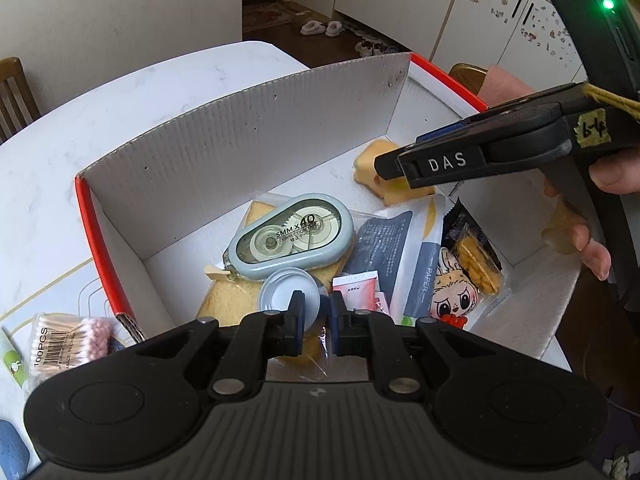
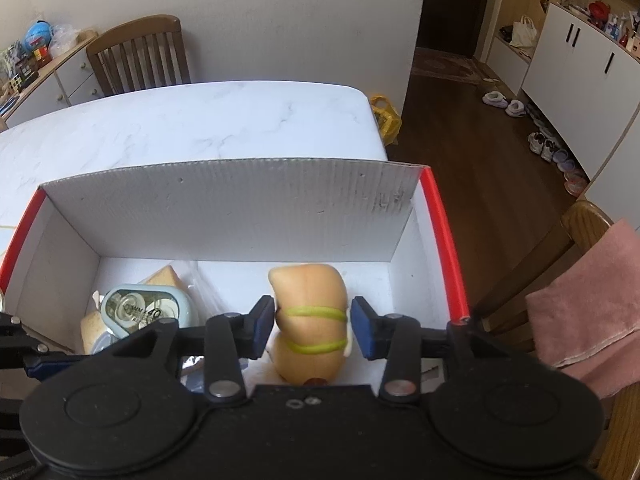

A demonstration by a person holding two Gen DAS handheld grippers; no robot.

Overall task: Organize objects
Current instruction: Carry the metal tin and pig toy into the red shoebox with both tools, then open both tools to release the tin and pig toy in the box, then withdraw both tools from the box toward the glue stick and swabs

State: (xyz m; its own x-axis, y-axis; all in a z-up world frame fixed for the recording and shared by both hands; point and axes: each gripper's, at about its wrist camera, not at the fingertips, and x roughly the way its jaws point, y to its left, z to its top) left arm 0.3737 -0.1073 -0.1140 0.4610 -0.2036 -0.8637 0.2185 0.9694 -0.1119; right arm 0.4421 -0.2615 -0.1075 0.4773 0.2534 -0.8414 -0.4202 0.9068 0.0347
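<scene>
The toy hamburger (image 2: 310,320), tan with two green bands around it, lies on the white floor of the box (image 2: 224,216), toward its right end near the red-edged side wall. I see it between the pads of my right gripper (image 2: 311,326): the blue pads stand on either side of it with a sliver of daylight at each flank, so the jaws are parted and not pressing on it. That gripper angles steeply down into the box. In the left wrist view the same tool comes in from the right edge, its black finger marked DAS lying over the hamburger (image 1: 370,164), and a hand (image 1: 588,236) curls round its grip.

My left gripper (image 1: 316,316) also points down into the box, over the nearer left part. Its pads are drawn close together with only a narrow gap, and I see nothing clamped between them; a small round lidded jar (image 1: 280,292) sits just below the tips.

Only the left view shows the rest of the contents: a correction tape dispenser (image 1: 290,238) resting on a wrapped slice of bread (image 1: 218,300), a pink tube (image 1: 354,286), a paper packet (image 1: 404,256) and a snack bag with a cartoon face (image 1: 460,280). Outside the box, a pack of cotton swabs (image 1: 70,340) lies on the marble table (image 1: 120,92).

Only the right view shows the wooden chair (image 2: 138,56) behind the table and a pink towel (image 2: 592,312) at the right.
</scene>
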